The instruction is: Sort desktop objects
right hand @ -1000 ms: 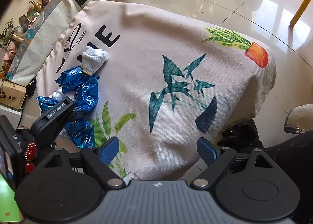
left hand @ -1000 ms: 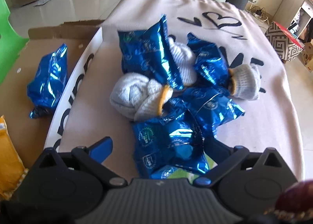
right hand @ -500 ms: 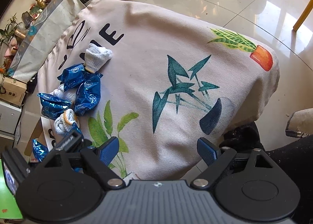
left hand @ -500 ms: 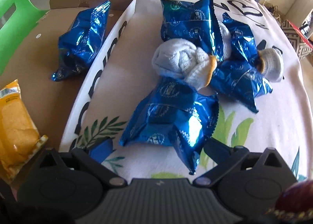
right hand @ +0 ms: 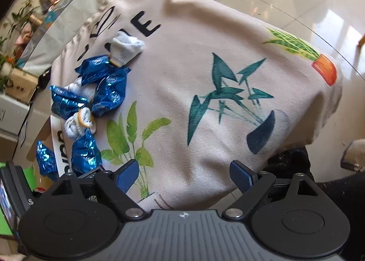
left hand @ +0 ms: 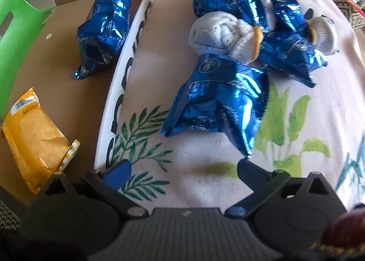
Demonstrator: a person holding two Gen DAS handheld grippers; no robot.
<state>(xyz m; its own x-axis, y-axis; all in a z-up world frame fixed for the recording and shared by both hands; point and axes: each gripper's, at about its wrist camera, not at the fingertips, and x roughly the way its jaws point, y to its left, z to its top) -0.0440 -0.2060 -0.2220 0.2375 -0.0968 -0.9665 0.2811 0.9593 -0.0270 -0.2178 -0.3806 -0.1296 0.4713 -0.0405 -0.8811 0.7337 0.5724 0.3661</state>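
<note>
Your left gripper (left hand: 183, 165) has pulled back off the nearest blue packet (left hand: 219, 103), jaws spread and empty above the table (left hand: 205, 183), while your right gripper (right hand: 183, 174) hangs spread over bare cloth, packets (right hand: 107, 92) heaped far left.

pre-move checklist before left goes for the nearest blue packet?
1. Left gripper open, nothing between the fingers: ok.
2. Nearest blue packet lined up ahead of the left gripper: ok.
3. Packet free of neighbours: not ok, the rolled glove rests on its far end.
4. Cardboard sheet has bare space beside the sorted blue packet and the yellow packet: ok.
5. Right gripper open, empty, away from the pile: ok.
6. Whether the packet is sealed: cannot tell.
</note>
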